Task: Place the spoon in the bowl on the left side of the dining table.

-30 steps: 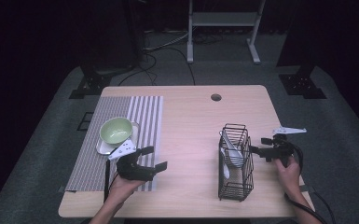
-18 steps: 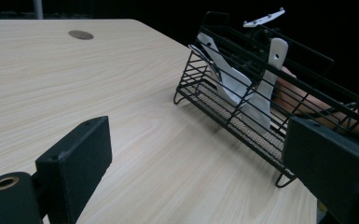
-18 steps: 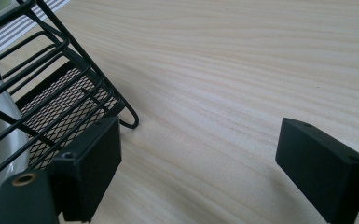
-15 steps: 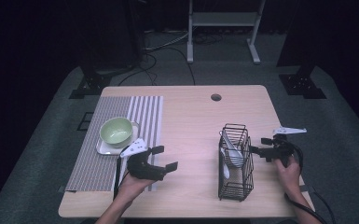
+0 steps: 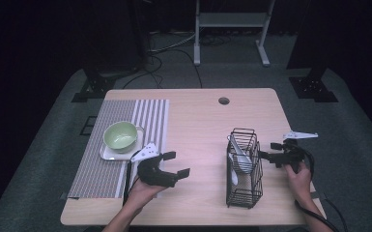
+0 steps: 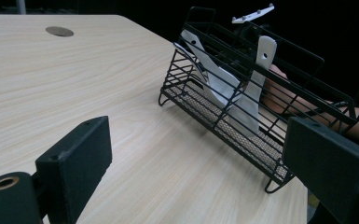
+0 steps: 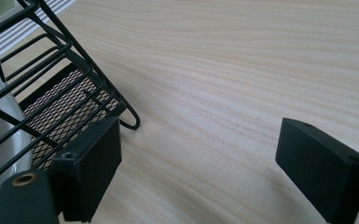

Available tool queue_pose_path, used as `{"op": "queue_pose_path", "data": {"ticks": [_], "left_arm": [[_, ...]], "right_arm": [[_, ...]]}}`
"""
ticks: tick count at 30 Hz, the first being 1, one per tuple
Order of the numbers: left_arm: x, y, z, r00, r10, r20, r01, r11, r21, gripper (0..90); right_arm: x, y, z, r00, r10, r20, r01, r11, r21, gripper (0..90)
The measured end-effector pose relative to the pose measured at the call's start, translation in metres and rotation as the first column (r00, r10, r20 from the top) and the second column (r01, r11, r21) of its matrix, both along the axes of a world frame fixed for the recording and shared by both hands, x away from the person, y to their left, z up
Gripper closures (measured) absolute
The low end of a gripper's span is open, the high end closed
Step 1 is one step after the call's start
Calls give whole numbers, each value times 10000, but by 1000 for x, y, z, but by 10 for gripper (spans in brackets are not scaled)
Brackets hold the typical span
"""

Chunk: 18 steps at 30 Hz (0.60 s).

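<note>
Your left gripper just slid right off striped mat, jaws spread, nearing black wire basket; right gripper spread beside it.

The left gripper sits low over the surface in the high view, held from behind by the left hand, whose forearm comes in from the bottom edge. Its jaws stand wide apart with nothing between them and aim toward the person's right. The right gripper is held by the right hand near the right edge of the surface. Its jaws also stand wide apart, empty, and point toward the left.
</note>
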State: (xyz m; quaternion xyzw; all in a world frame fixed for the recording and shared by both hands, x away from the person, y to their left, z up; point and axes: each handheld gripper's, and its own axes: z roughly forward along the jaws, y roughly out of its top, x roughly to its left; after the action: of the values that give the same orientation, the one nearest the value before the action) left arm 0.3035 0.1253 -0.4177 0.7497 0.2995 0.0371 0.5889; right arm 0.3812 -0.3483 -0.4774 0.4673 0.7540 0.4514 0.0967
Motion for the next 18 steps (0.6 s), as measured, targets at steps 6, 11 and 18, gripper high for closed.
{"op": "queue_pose_path", "data": {"ticks": [6,11,18], "left_arm": [[0,-6,1,9999,-136,-18,136,9999,-28,74],[1,-10,0,9997,-230,-77,230,9997,-7,75],[1,-16,2,9994,-340,-75,340,9994,-7,74]], "right_arm": [[0,0,0,10000,15,29,-15,10000,-12,131],[0,0,0,10000,16,20,-16,10000,1,131],[0,0,0,10000,23,25,-23,10000,-2,131]]}}
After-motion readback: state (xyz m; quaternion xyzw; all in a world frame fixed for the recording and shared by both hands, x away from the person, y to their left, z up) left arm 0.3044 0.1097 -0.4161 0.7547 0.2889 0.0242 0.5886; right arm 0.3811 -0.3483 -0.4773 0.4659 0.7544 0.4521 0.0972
